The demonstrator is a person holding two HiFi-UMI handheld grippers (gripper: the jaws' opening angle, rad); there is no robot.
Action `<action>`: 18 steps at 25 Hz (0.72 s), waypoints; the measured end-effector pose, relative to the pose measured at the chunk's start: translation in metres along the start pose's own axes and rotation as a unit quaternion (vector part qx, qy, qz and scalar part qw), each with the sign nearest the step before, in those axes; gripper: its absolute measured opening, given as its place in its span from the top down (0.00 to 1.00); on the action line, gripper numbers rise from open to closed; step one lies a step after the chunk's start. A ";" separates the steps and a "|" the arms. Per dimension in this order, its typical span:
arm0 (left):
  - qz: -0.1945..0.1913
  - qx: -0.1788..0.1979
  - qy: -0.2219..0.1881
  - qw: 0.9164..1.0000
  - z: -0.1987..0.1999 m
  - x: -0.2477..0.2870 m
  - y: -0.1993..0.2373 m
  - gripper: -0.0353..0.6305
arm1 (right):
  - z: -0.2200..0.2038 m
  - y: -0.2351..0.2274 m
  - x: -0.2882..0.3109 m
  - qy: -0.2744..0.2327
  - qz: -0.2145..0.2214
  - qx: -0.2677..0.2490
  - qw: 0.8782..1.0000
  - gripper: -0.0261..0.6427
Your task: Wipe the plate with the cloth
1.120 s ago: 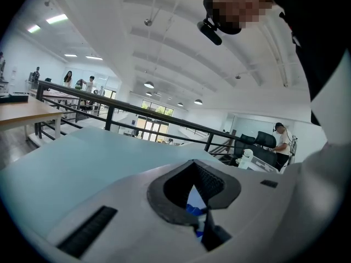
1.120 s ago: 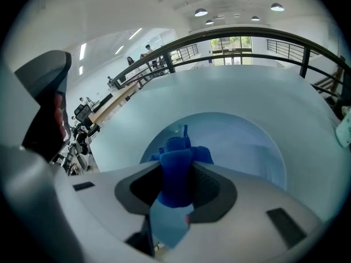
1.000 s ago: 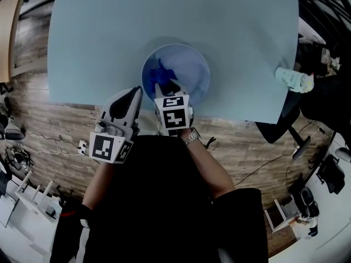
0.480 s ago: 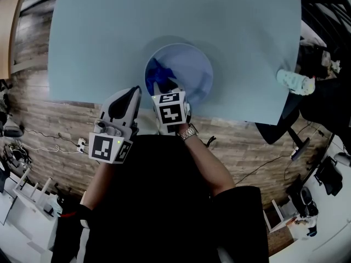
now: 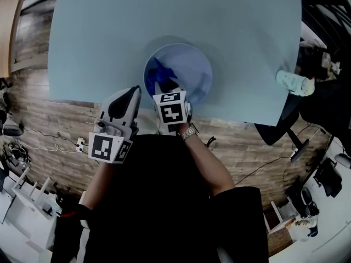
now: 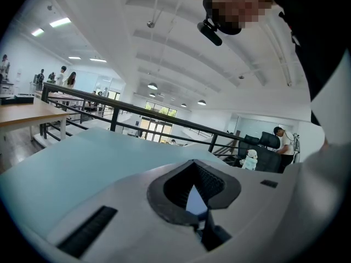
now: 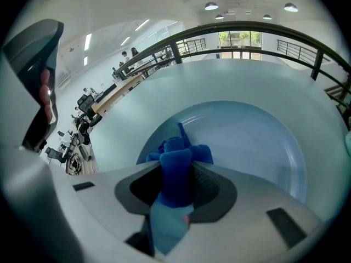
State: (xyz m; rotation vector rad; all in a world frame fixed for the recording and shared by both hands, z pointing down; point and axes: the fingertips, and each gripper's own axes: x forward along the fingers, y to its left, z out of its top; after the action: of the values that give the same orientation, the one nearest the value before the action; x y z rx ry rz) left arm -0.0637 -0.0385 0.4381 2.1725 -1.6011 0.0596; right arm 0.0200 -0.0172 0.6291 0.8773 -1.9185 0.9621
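Observation:
A pale blue plate sits on the light blue table close to its near edge. A dark blue cloth lies bunched on the plate's left near part. My right gripper is shut on the cloth, reaching over the near rim. In the right gripper view the cloth is pinched between the jaws of the right gripper, with the plate beyond. My left gripper hovers at the table edge left of the plate, shut and holding nothing. The left gripper points over the table.
A small white and green object stands at the table's right edge. The table's near edge runs just under both grippers. Wood floor with cables lies below. Black railings and chairs stand far right.
The right gripper has slid the cloth a little toward the plate's left near rim. The left gripper has stayed where it was.

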 end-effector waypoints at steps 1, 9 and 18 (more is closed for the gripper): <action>-0.002 0.004 0.002 1.000 0.000 0.000 -0.001 0.94 | 0.000 -0.001 -0.001 0.000 -0.001 0.002 1.000 0.78; -0.003 0.003 0.011 1.000 -0.005 0.002 -0.009 0.94 | -0.004 -0.018 -0.008 -0.004 -0.013 0.013 1.000 0.78; -0.029 0.016 0.001 0.999 -0.004 0.009 -0.030 0.94 | -0.013 -0.048 -0.021 -0.010 -0.034 0.038 0.999 0.78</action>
State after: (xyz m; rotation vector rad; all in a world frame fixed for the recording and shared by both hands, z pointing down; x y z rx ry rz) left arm -0.0325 -0.0382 0.4352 2.2412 -1.5443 0.0682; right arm 0.0734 -0.0238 0.6300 0.9942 -1.8656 0.9947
